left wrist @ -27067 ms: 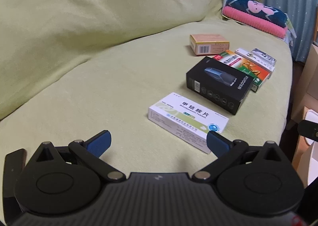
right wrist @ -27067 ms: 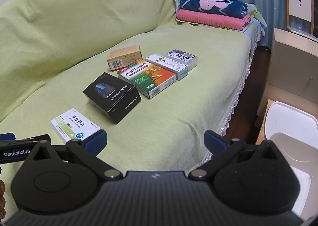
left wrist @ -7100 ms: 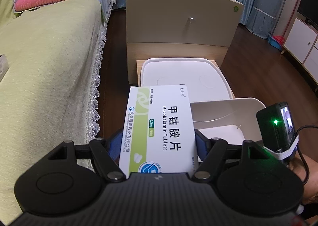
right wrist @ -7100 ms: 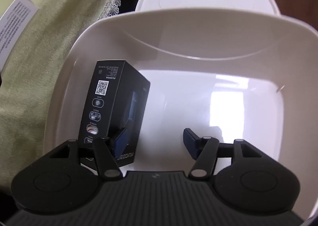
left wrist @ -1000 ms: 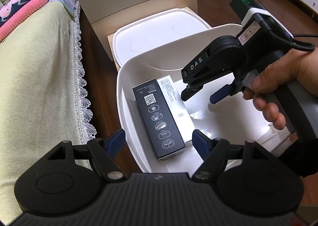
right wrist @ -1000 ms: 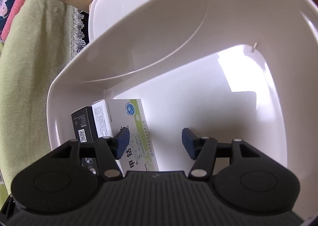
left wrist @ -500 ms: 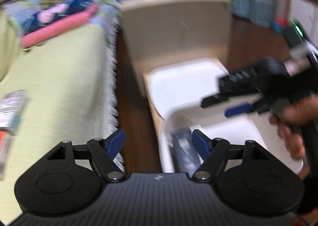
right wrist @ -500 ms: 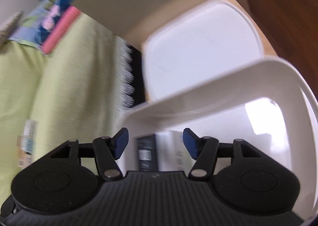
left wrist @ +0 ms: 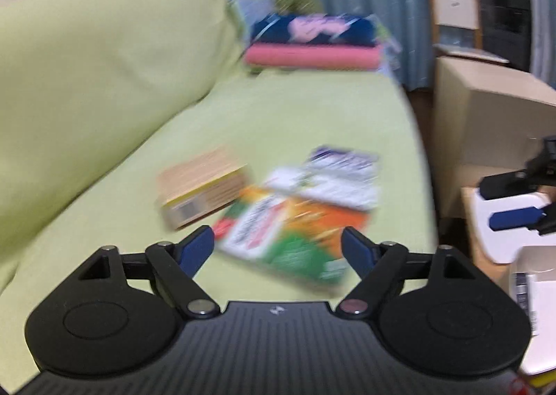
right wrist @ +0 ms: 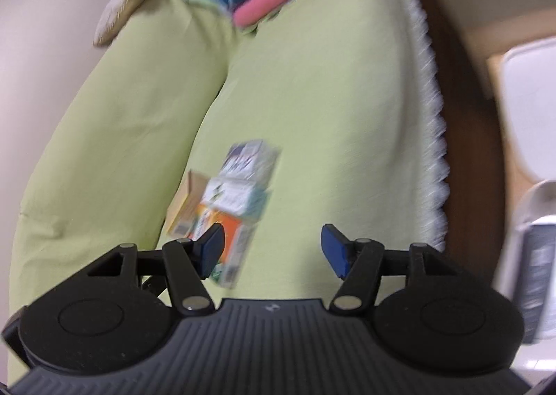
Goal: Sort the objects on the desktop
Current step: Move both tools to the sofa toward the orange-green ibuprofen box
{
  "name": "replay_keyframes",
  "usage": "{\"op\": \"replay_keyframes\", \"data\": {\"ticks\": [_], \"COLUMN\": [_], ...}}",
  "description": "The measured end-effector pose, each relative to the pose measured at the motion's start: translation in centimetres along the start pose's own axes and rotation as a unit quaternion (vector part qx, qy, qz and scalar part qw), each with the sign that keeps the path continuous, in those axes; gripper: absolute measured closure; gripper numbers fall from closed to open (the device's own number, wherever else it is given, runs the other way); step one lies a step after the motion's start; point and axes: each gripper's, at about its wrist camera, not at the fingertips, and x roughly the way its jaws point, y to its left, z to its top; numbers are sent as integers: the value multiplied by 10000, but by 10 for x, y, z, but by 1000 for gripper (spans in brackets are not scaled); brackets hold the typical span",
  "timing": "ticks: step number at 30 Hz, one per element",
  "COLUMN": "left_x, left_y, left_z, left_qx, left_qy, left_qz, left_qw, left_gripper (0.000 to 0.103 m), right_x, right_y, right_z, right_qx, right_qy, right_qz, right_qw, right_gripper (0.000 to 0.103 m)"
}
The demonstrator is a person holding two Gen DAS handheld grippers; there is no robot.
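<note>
Both views are blurred by motion. Several boxes lie close together on the green sofa cover [left wrist: 295, 110]: a tan box [left wrist: 205, 190], an orange-and-green box [left wrist: 288, 231] and white boxes [left wrist: 333, 176]. My left gripper [left wrist: 278, 249] hovers over the near end of this group, its jaws opening with nothing between them. At the right edge of that view my right gripper [left wrist: 500, 200] hangs over the white lid [left wrist: 504, 238]. In the right wrist view my right gripper [right wrist: 272, 249] is open and empty, with the tan box [right wrist: 186, 207] and the orange-and-green box [right wrist: 229, 256] beyond its left pad.
A white bin [right wrist: 535, 200] stands on the floor right of the sofa, with a black box [right wrist: 538, 273] inside and its lid [right wrist: 531, 96] behind. Folded pink and blue towels [left wrist: 312, 44] lie at the sofa's far end. A beige cabinet [left wrist: 486, 117] stands to the right.
Both cameras have swung up and left, from the white bin to the boxes on the sofa. The left jaws stand wider apart than before. The right jaws look the same.
</note>
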Motion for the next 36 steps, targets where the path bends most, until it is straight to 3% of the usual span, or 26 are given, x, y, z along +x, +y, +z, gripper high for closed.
{"op": "replay_keyframes", "data": {"ticks": [5, 17, 23, 24, 27, 36], "left_x": [32, 86, 98, 97, 92, 49], "left_y": [52, 71, 68, 65, 57, 41], "left_z": [-2, 1, -2, -4, -9, -44], "left_qx": [-327, 427, 378, 419, 536, 897], "left_qy": [-56, 194, 306, 309, 334, 562], "left_qz": [-162, -1204, -1804, -1861, -1825, -1956], "left_qw": [9993, 9916, 9824, 9812, 9812, 9749], "left_gripper": [0, 0, 0, 0, 0, 0], "right_x": [58, 123, 134, 135, 137, 91], "right_y": [26, 36, 36, 36, 34, 32], "right_z": [-14, -24, -30, -31, -33, -65], "right_qx": [92, 48, 19, 17, 61, -198], "right_qy": [303, 285, 108, 91, 153, 964], "right_qz": [74, 28, 213, 210, 75, -85], "right_qw": [9995, 9996, 9997, 9997, 9998, 9951], "right_gripper": [45, 47, 50, 60, 78, 81]}}
